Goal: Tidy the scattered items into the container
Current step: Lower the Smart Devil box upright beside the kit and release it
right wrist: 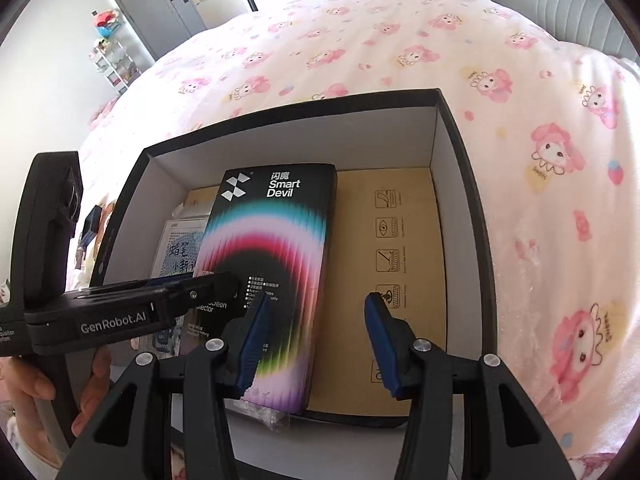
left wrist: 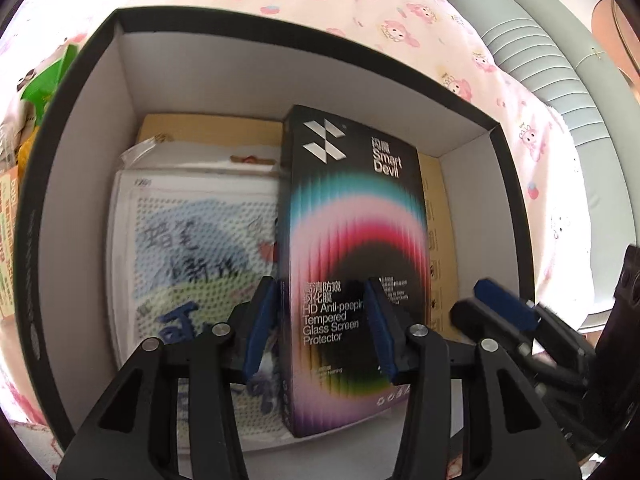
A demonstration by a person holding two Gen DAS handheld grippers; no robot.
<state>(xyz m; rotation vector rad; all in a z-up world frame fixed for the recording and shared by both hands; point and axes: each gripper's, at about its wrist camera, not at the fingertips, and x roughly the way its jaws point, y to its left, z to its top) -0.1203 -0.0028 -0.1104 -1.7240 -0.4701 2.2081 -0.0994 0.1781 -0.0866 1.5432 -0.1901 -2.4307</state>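
Both tongs hang over the black container (left wrist: 505,152), its white inner walls open to view on the pink cartoon-print blanket (right wrist: 540,128). The left gripper (left wrist: 320,332) points steeply down with its blue pads parted about halfway — the screen protector box (left wrist: 352,240) lies below and between them, but the pads are not pressing on it. That box rests flat inside the container, partly over a bagged bead sheet (left wrist: 192,248) on the left gripper's left side and a flat brown carton (right wrist: 392,240) on its right. The right gripper (right wrist: 316,340) also stands open and empty above the brown carton — the screen protector box just beside its left finger. A hand (right wrist: 90,388) grips the left tool's handle.
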